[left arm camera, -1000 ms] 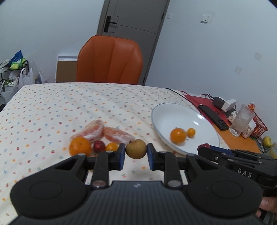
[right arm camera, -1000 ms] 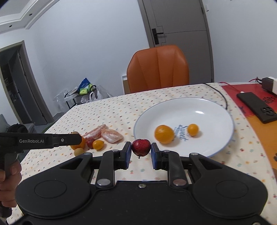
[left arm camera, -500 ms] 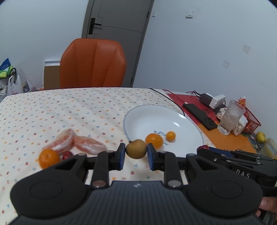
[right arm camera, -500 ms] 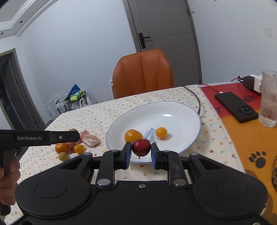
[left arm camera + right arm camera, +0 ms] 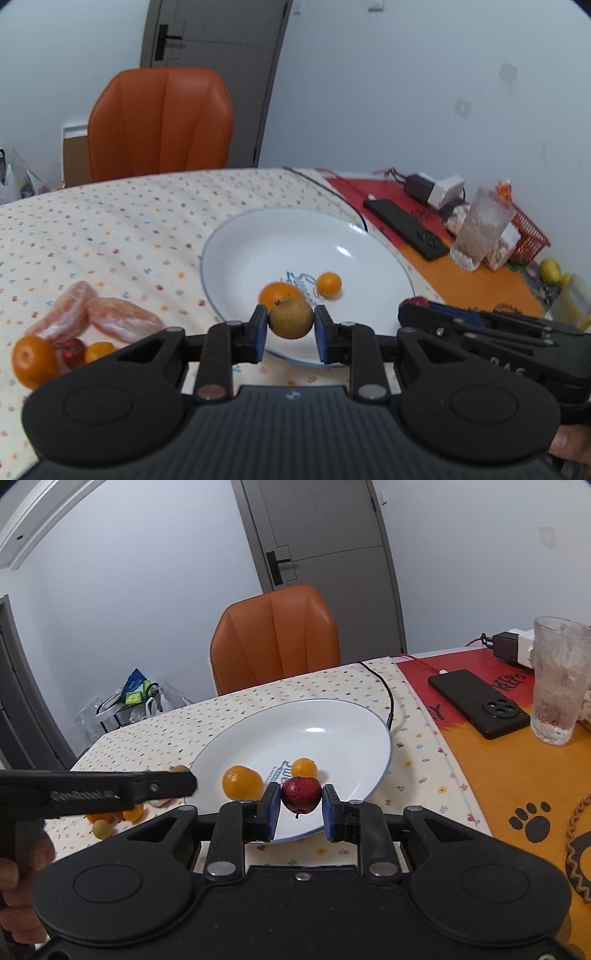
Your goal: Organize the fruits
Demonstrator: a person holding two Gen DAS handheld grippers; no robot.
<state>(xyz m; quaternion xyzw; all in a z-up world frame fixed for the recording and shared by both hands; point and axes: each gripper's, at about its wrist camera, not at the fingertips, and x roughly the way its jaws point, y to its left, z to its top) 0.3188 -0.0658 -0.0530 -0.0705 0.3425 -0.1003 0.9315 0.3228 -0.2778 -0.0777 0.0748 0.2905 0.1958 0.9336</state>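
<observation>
My left gripper (image 5: 290, 328) is shut on a small brown round fruit (image 5: 290, 318), held over the near rim of the white plate (image 5: 258, 243). My right gripper (image 5: 300, 810) is shut on a small red fruit (image 5: 301, 794), also above the plate's (image 5: 332, 720) near edge. On the plate lie an orange (image 5: 277, 293) (image 5: 242, 782) and a small yellow-orange fruit (image 5: 328, 284) (image 5: 304, 767). Left of the plate on the dotted cloth sit two peeled pink segments (image 5: 92, 315), an orange (image 5: 33, 360), a red fruit (image 5: 72, 350) and a small orange one (image 5: 98, 350).
Right of the plate are a black phone (image 5: 478, 707), a frosted glass (image 5: 559, 679), a charger (image 5: 513, 648) and a red basket (image 5: 524, 236) on an orange mat. A black cable (image 5: 384, 692) runs by the plate. An orange chair (image 5: 275, 637) stands behind the table.
Both grippers moved right and toward the plate with their fruits held; the plate now sits centred under them, and the loose fruit pile has slid to the left.
</observation>
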